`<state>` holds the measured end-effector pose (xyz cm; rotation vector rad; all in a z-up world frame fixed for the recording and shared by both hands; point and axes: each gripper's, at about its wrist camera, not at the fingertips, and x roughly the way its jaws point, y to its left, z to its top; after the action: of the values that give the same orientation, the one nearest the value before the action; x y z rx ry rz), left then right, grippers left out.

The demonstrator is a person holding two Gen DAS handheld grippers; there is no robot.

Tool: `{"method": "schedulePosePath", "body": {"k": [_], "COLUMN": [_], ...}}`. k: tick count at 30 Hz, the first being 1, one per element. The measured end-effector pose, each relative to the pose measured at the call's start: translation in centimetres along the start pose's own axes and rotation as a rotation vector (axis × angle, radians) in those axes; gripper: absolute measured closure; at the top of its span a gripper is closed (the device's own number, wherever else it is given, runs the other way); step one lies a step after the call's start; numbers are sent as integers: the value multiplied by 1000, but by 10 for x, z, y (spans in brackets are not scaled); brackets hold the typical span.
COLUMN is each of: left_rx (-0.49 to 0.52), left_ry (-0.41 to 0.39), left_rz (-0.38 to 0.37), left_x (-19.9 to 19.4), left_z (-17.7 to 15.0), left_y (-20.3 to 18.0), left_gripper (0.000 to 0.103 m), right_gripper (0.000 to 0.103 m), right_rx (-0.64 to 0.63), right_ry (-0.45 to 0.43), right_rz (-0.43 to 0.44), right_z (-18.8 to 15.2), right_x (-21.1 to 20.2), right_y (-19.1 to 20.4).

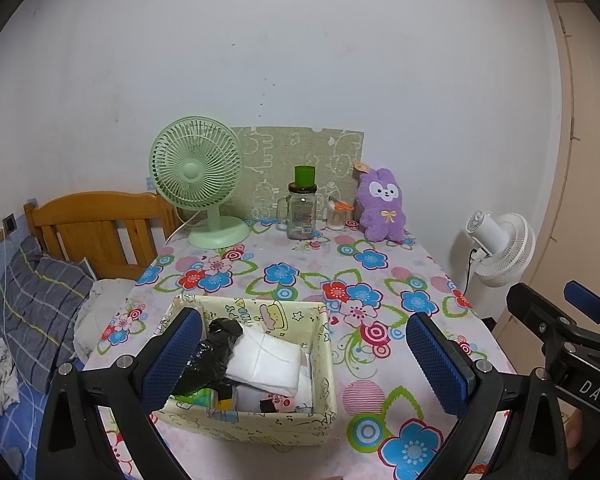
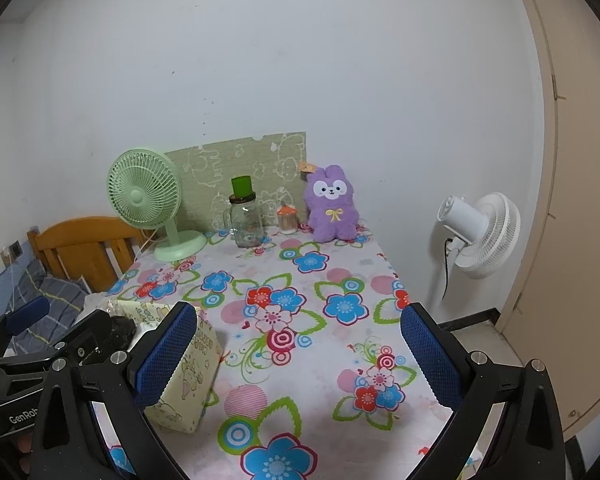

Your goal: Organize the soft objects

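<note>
**Box partly filled, plush toy not yet put away**

The fabric box (image 1: 252, 364) at the near left of the counter (image 1: 380, 280) already holds a white folded cloth (image 1: 268, 360), a black wrapped bundle (image 1: 216, 348) and other small items. The purple plush toy (image 1: 381, 205) sits upright at the far edge against the wall, well apart from the box, so it looks like the piece left to sort.

Both tongs are spread wide and hold nothing. The left tongs (image 1: 304, 364) hang over the box; the right tongs (image 2: 300, 356) hover just beside the box, above bare counter, pointing toward the toy.
</note>
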<state>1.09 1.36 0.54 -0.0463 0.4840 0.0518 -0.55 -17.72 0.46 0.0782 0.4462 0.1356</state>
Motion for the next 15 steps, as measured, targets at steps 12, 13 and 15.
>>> {"method": "schedulePosePath", "body": {"k": [12,13,15], "left_rx": [-1,-1,-1], "left_ry": [-2,-1,0], "left_rz": [3,4,7], "left_x": [1,2,2], "left_z": [1,1,1], "left_y": [0,0,0], "left_gripper": [0,0,0], "right_gripper": [0,0,0], "right_rx": [-1,-1,2], "right_ry": [-5,-6,-4], "right_rz": [-8,-10,-7], "right_z": [1,1,1], "right_x": [2,2,2], "right_y": [2,2,2]}}
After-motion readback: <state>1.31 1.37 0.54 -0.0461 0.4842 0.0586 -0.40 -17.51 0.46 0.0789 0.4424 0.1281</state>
